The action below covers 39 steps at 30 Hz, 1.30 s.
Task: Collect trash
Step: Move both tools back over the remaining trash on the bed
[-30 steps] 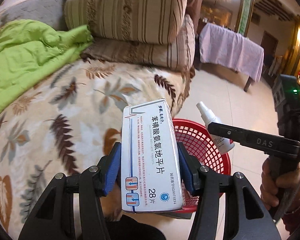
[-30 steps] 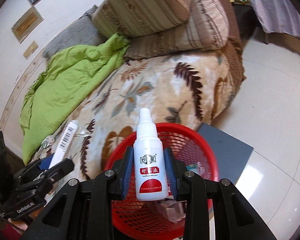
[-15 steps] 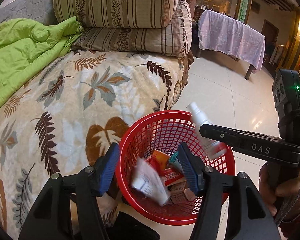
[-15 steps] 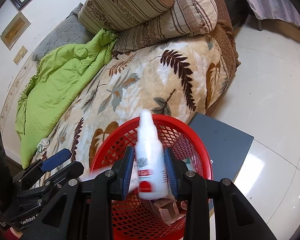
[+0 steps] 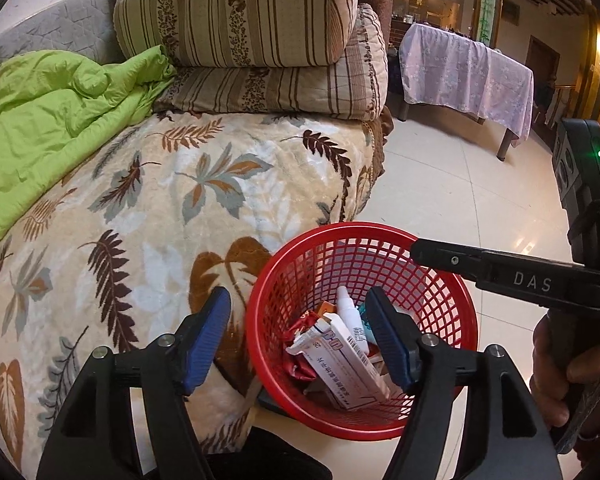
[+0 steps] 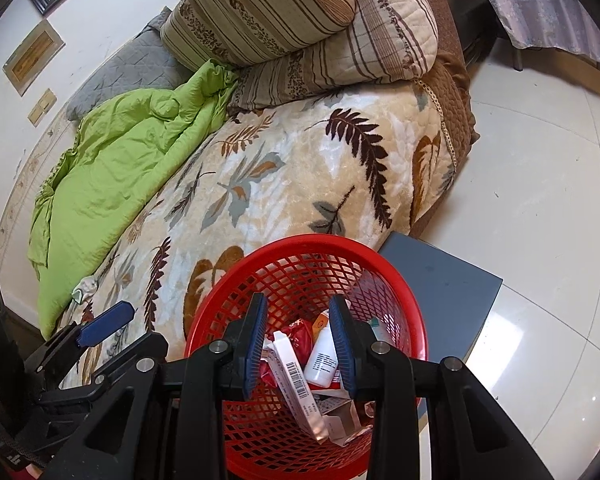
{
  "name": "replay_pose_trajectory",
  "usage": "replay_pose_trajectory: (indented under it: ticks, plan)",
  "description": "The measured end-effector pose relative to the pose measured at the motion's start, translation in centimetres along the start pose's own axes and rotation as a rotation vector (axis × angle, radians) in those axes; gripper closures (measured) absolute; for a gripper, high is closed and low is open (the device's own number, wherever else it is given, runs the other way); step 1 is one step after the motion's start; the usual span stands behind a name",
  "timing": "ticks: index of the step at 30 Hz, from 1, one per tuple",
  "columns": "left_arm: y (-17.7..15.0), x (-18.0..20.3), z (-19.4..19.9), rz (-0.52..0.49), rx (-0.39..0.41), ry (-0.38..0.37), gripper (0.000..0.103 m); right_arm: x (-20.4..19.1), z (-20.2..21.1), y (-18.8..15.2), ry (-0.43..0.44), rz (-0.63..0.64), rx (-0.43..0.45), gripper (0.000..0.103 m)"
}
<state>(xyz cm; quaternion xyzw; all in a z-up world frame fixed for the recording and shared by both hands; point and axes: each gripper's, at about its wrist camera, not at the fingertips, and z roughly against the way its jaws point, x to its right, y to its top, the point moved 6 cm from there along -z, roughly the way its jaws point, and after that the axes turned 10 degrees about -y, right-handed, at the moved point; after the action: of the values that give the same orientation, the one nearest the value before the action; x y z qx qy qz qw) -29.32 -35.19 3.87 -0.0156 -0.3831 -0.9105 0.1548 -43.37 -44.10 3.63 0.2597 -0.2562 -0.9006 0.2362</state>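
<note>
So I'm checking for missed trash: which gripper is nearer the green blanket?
Left. The left gripper hangs by the bed edge on the green blanket's side; the right gripper sits over the red basket, farther off.

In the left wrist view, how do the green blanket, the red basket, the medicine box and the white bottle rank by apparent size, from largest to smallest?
1. green blanket
2. red basket
3. medicine box
4. white bottle, partly hidden

The basket is nearer the camera, so the first two are unsure.

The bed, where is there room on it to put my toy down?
The leaf-patterned blanket is bare between the green quilt and the bed's floor-side edge, down to the red basket. The head end is crowded with striped pillows. The basket is piled with boxes and a white bottle.
</note>
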Motion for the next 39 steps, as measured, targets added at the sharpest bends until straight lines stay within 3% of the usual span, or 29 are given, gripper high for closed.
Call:
replay_pose_trajectory:
  ticks: [7, 13, 21, 26, 31, 34, 39]
  plan:
    - [-0.3, -1.3, 1.5, 0.018, 0.022, 0.03, 0.032, -1.7, 0.7, 0.2, 0.01, 0.016, 0.008, 0.067]
    - [-1.3, -6.2, 6.0, 0.127, 0.087, 0.081, 0.03, -6.4, 1.1, 0.1, 0.053, 0.11, 0.032, 0.062]
    - [-5.7, -15.7, 12.7, 0.296, 0.131, 0.231, 0.03, -17.9, -0.7, -1.8, 0.215, 0.288, -0.011, 0.062]
    - [-10.4, -23.0, 18.2, 0.475, 0.176, 0.342, 0.029, -27.1, -2.9, -4.1, 0.297, 0.416, -0.051, 0.061]
    - [-14.5, -29.7, 22.1, 0.645, 0.18, 0.479, 0.029, -36.2, -6.9, -6.5, 0.358, 0.457, -0.093, 0.061]
    - [-16.1, -33.0, 23.5, 0.738, 0.185, 0.505, 0.029, -40.2, -9.4, -7.5, 0.367, 0.455, -0.098, 0.061]
    - [-15.8, -37.4, 22.8, 0.821, 0.172, 0.486, 0.029, -41.0, -11.4, -8.7, 0.378, 0.485, -0.1, 0.061]
